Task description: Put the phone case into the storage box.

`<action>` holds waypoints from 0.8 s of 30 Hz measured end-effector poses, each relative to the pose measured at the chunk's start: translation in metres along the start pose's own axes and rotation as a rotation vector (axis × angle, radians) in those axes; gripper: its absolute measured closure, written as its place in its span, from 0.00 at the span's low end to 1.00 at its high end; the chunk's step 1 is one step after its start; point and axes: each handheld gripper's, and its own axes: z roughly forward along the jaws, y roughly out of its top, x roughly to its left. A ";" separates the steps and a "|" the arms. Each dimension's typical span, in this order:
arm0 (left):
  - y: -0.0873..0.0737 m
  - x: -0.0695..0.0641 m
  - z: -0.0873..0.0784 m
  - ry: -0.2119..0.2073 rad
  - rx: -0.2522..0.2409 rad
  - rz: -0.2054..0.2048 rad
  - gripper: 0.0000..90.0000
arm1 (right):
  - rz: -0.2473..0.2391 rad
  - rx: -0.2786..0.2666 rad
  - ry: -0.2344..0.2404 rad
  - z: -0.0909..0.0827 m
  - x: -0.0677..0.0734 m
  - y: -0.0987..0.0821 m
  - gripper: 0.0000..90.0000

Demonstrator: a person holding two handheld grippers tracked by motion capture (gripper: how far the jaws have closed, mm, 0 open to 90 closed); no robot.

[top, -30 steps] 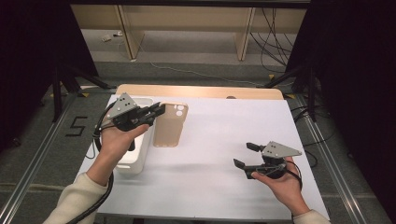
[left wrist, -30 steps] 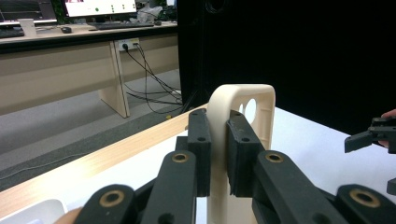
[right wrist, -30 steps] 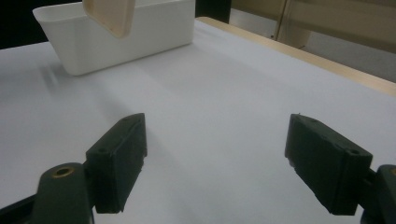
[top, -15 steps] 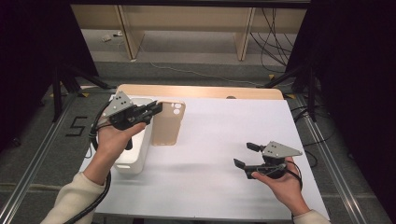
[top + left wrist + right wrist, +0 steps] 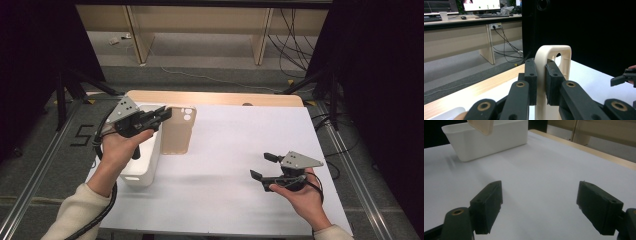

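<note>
While clamped, phone case (image 5: 178,131) overhangs bin (image 5: 141,167) rim

On the table (image 5: 225,150), a bin (image 5: 145,160) stands near the left edge, toward the person's side of the middle. The left gripper (image 5: 162,116) is above the bin's far end and holds a phone case (image 5: 179,131) by its edge, the case hanging just to the right of the bin, above the table. In the left gripper view the fingers (image 5: 531,80) sit one on each side of the case's wall. The right gripper (image 5: 262,166) is well apart, over the right near part of the table, pointing left toward the bin.
</note>
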 end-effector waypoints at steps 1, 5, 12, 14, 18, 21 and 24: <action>0.000 0.000 0.000 0.000 0.000 0.001 0.91 | 0.001 -0.001 0.000 0.000 0.000 0.000 0.25; 0.001 0.001 0.000 0.001 -0.004 -0.002 0.91 | 0.005 0.024 -0.003 -0.001 0.001 0.000 0.25; 0.003 0.004 -0.003 0.011 -0.006 -0.005 0.91 | 0.005 0.010 0.001 0.001 0.001 -0.001 0.25; 0.003 0.005 -0.004 0.011 -0.009 -0.009 0.91 | 0.002 0.024 -0.004 -0.001 0.001 0.000 0.25; 0.005 0.007 -0.006 0.016 -0.015 -0.010 0.91 | 0.007 0.008 0.001 0.000 0.000 -0.001 0.25; 0.006 0.009 -0.007 0.019 -0.019 -0.013 0.91 | 0.006 0.024 -0.003 -0.001 0.001 0.000 0.25; 0.007 0.012 -0.008 0.024 -0.018 -0.012 0.91 | 0.001 0.022 -0.006 -0.001 0.001 0.000 0.25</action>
